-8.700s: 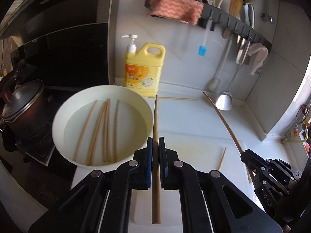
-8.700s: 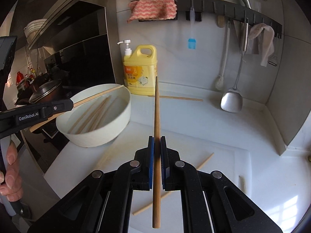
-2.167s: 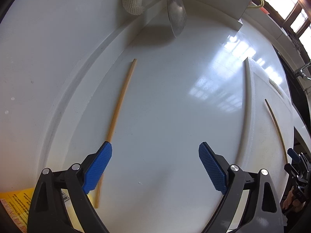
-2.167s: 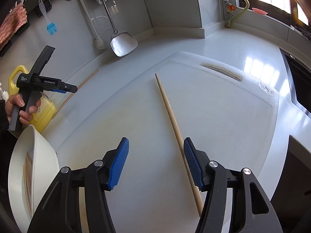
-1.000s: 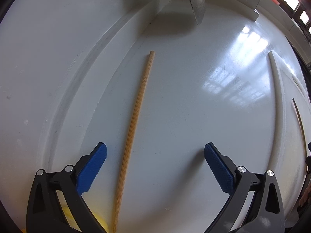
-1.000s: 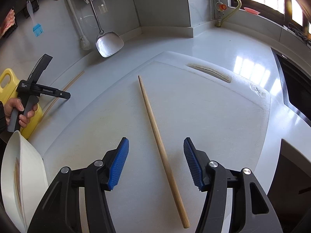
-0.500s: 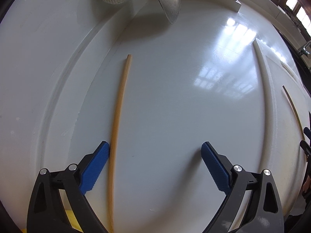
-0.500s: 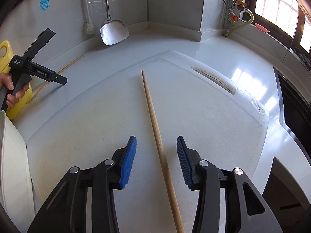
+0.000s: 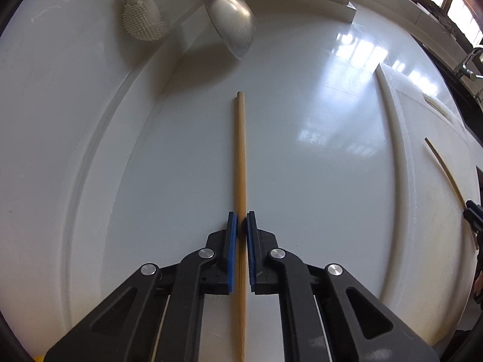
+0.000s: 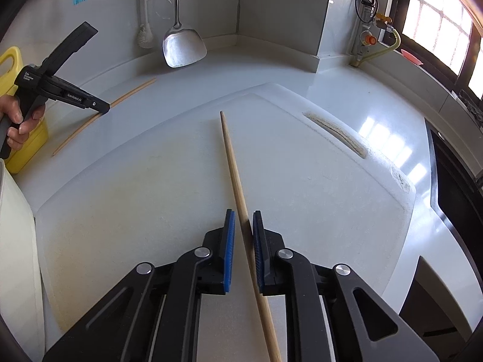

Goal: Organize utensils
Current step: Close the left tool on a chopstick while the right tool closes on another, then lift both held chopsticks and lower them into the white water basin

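Note:
In the left wrist view my left gripper is shut on a wooden chopstick that lies on the white counter and points away toward the wall. The right wrist view shows that same left gripper, held by a hand, with its tip down on that chopstick. My right gripper has its jaws closing to a narrow gap around a second chopstick, which lies slantwise on the white cutting board and rests against the right pad. This second chopstick also shows at the right edge of the left wrist view.
A metal spatula and a white brush hang at the back wall. At the left stand a yellow detergent bottle and a white bowl. A dark sunken area borders the counter on the right.
Both grippers went from wide open to closed around their chopsticks. The left gripper shifted sideways, so its chopstick now runs down the middle between the pads.

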Action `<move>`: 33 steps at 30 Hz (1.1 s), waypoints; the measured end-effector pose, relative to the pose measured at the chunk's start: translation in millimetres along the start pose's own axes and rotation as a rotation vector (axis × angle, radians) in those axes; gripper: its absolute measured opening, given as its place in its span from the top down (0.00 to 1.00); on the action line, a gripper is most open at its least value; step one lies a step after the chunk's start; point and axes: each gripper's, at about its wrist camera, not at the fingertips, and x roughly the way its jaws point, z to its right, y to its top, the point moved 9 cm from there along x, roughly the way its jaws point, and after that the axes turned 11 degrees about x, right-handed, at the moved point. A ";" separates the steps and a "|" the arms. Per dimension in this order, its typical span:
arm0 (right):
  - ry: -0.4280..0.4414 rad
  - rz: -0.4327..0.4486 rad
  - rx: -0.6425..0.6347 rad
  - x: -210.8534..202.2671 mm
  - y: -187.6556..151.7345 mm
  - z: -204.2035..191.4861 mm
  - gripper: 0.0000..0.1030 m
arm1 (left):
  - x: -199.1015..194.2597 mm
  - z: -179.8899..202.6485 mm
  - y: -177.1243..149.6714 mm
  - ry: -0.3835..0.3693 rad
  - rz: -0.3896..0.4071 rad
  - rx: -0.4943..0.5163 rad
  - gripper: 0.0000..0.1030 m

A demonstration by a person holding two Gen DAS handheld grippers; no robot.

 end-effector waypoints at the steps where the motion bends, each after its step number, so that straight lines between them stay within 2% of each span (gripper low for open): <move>1: 0.001 0.002 0.000 -0.1 -0.1 0.1 0.92 | -0.9 -0.3 0.5 0.008 -0.002 0.001 0.93; 9: 0.052 0.006 0.053 -2.8 0.0 4.7 0.94 | 3.6 3.1 10.0 0.056 -0.025 0.001 0.94; 17: 0.078 0.031 0.077 -12.2 4.7 6.2 0.94 | -7.9 12.0 28.0 0.057 0.011 0.018 0.94; 20: 0.088 0.039 0.081 -16.0 7.1 6.3 0.94 | -36.1 1.3 7.7 0.053 0.035 0.020 0.94; 30: 0.113 0.072 0.083 -39.3 15.6 8.2 0.94 | -103.8 21.4 4.8 0.081 0.098 0.074 0.93; 33: 0.137 0.077 0.093 -50.0 18.1 8.3 0.94 | -129.4 32.3 5.5 0.078 0.136 0.053 0.93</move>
